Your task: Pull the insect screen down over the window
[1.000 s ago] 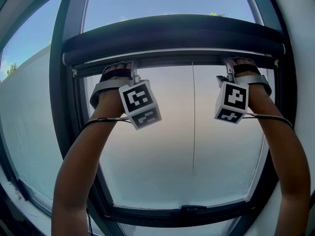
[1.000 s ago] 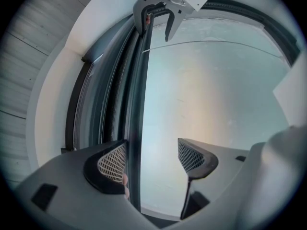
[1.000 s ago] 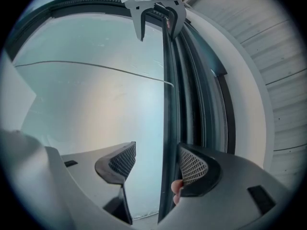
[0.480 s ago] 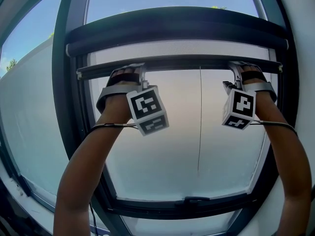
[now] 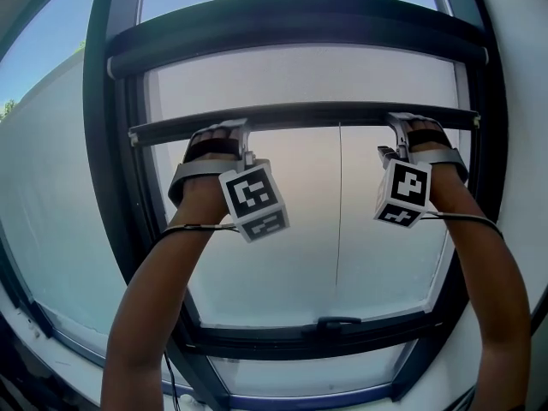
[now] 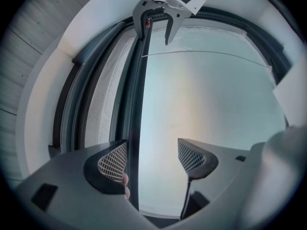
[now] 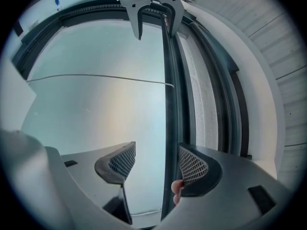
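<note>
Seemingly left tool (image 6: 152, 159), right tool (image 7: 157, 163) hook one bar (image 5: 300, 114).

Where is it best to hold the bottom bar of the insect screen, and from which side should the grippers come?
Hold the bottom bar near its two ends, coming from the room side. It is long, thin and level, so a wide two-point hold should keep it from tilting. The left gripper and right gripper stand there now, jaws apart with the bar between them.
</note>
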Tool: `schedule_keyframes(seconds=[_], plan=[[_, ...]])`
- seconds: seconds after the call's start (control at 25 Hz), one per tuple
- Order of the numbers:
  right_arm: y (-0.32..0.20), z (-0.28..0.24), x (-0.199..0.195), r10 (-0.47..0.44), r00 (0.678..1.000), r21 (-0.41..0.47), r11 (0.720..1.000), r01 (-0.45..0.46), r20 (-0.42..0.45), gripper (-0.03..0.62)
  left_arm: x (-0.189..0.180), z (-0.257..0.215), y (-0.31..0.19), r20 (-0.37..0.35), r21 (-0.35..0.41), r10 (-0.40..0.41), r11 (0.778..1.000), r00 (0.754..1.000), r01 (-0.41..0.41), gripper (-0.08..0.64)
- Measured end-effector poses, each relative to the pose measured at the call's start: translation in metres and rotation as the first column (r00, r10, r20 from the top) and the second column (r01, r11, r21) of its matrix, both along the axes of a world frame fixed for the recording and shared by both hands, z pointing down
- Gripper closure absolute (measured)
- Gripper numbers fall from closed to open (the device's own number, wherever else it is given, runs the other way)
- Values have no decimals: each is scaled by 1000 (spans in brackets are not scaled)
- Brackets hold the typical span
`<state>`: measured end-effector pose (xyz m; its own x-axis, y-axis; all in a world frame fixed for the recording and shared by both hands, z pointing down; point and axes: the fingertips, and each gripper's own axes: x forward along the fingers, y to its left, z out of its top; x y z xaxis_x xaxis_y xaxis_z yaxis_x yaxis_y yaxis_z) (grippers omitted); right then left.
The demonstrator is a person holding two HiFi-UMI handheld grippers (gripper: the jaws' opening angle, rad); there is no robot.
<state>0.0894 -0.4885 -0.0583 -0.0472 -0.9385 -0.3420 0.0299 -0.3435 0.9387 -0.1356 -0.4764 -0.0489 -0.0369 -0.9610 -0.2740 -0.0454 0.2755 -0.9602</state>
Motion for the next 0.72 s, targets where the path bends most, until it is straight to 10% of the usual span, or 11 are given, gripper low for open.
schedule_keyframes(seconds=[0.4,0.72], plan=[[4,68,-1,14,996,-101,995,-23,-93,331,-6,69,6,10,-147,-36,988,999,38,245],[8,100,-1,-12,1000,-206,978,11,-5,331,-2,103,8,-14,-256,-75,964,997,69,245]])
